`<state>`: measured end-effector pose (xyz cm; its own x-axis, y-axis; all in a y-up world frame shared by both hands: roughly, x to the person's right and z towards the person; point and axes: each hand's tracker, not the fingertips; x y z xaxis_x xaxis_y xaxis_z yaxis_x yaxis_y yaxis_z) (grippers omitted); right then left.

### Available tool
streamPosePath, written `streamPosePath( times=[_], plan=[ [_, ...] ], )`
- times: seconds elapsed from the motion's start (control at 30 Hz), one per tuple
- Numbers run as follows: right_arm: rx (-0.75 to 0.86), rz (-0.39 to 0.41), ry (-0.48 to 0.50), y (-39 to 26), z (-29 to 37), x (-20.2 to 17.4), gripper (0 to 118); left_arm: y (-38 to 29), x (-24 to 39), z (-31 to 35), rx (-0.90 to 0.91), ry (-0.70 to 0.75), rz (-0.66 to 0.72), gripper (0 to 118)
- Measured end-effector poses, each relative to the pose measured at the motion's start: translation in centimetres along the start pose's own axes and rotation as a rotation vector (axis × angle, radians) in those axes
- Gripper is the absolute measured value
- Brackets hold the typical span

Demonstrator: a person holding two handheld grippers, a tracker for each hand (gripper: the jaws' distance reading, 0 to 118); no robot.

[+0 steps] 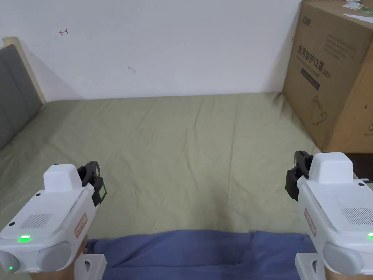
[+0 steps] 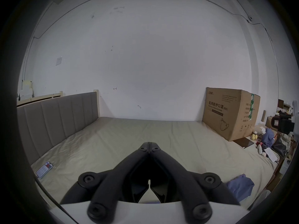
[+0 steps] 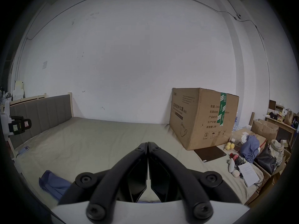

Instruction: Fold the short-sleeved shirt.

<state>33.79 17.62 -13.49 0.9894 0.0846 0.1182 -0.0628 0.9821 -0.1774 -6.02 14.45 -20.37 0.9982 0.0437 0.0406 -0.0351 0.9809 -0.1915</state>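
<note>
The blue short-sleeved shirt (image 1: 189, 251) lies crumpled at the near edge of the bed (image 1: 175, 146), on the olive-green sheet, between the two handheld devices. The left tongs (image 1: 95, 180) hover above the sheet at the left, clenched on nothing, their jaws meeting at the tips in the left gripper view. The right tongs (image 1: 297, 175) hover at the right, likewise clenched and empty, clear of the shirt. A large cardboard box (image 1: 335, 73) stands on the bed's far right corner against the white wall, and a phone (image 2: 44, 169) lies near the grey headboard (image 2: 56, 116).
</note>
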Motion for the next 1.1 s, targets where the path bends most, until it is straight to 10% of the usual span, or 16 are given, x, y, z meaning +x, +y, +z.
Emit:
streamPosePath(
  times=[0.73,0.8,0.9,1.1],
  plan=[
    [-0.088,0.039,0.044,-1.2,-3.6,-1.9,0,-10.9,-16.5,-7.4,-0.758,-0.214,0.471,6],
    [-0.1,0.042,0.044,-1.6,-3.9,-2.1,0,-12.4,-17.4,-8.0,-0.791,-0.179,0.484,28],
    [-0.125,0.047,0.044,-2.2,-4.5,-2.2,0,-14.7,-18.9,-9.7,-0.848,-0.162,0.501,96],
    [-0.173,0.063,0.032,-3.4,-5.3,-2.0,0,-17.7,-18.2,-10.8,-0.903,-0.203,0.552,98]
  ],
)
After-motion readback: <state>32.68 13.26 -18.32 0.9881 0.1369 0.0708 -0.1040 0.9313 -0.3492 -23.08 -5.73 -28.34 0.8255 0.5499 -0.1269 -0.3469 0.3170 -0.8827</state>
